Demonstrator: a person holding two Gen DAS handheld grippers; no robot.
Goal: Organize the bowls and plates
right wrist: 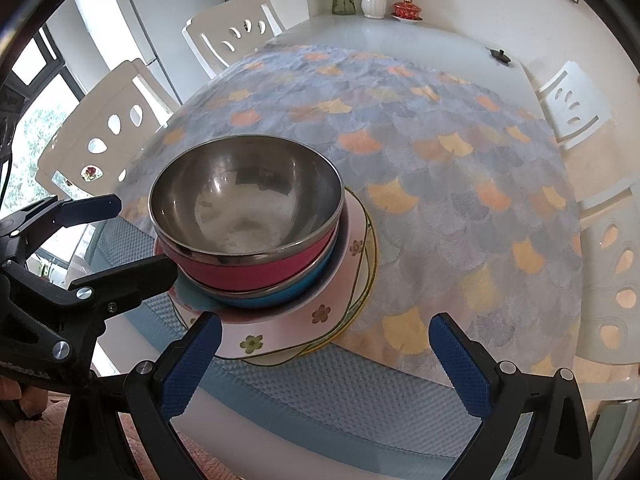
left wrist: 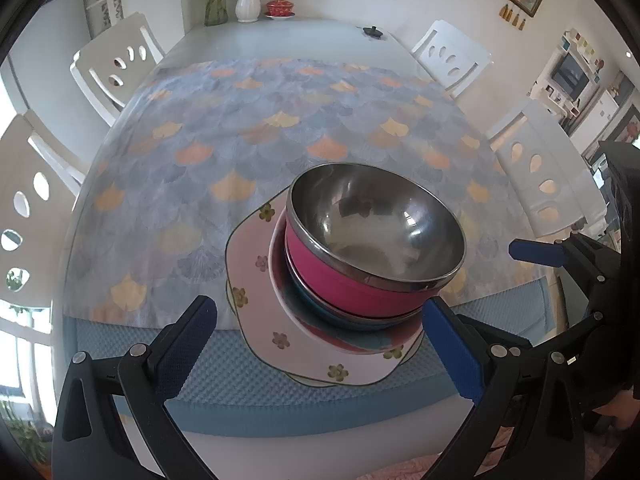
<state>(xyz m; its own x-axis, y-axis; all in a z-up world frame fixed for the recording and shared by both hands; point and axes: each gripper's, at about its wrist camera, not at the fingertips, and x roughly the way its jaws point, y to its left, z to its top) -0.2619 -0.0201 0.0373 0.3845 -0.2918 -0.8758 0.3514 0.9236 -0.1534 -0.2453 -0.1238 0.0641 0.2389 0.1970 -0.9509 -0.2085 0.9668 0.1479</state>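
Note:
A pink steel-lined bowl (left wrist: 376, 236) sits nested in a blue bowl (left wrist: 340, 314), on stacked pink flowered plates (left wrist: 256, 256) near the table's front edge. The stack also shows in the right wrist view: pink bowl (right wrist: 248, 208), blue bowl (right wrist: 296, 286), plates (right wrist: 352, 248). My left gripper (left wrist: 320, 344) is open and empty, its fingers on either side of the plates' near edge. My right gripper (right wrist: 324, 356) is open and empty, just in front and to the right of the stack. The left gripper (right wrist: 132, 236) appears at the left of the right wrist view.
A patterned tablecloth (left wrist: 280, 128) covers the table, with a blue textured mat (left wrist: 240, 384) along the front edge. White chairs (left wrist: 116, 64) stand around. A white vase (left wrist: 248, 2), red lidded cup (left wrist: 280, 7) and small black lid (left wrist: 373, 32) sit at the far end.

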